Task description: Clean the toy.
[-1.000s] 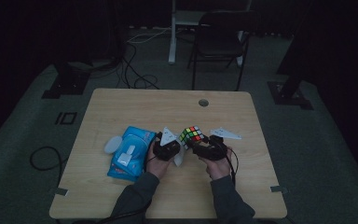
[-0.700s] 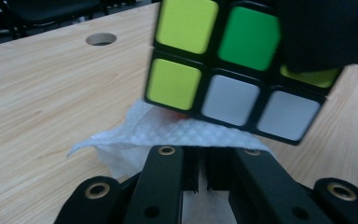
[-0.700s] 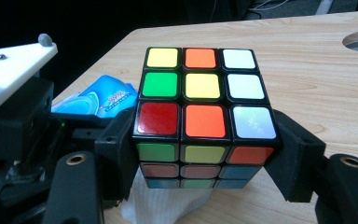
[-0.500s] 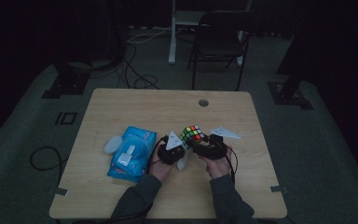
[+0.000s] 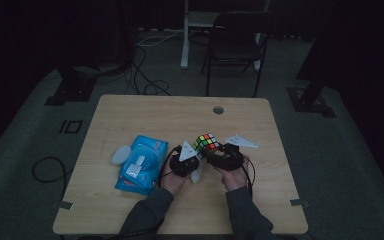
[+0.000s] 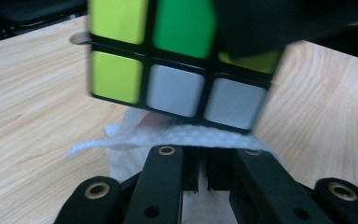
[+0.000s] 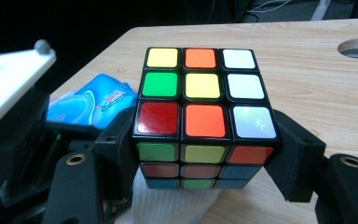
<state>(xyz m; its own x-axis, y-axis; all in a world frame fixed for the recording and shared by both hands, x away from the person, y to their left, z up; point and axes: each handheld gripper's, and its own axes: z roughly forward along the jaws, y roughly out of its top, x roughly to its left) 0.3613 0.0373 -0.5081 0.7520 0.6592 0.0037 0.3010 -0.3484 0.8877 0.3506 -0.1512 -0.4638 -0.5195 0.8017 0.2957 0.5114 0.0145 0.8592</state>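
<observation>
Puzzle cube [image 5: 206,143]: held above the middle of the tabletop [image 5: 150,115], toward its near edge, clamped between the jaws of the right gripper [image 7: 205,158]. The left gripper [image 6: 203,163], clenched on a white wipe [image 6: 168,135], has edged in from the left over the last second, and the wipe now touches the cube's underside; wiping is judged to be under way. A blue pack of wipes [image 5: 142,164] lies nearer the left edge. The room is dark, with a chair [image 5: 235,40] beyond the far edge.
</observation>
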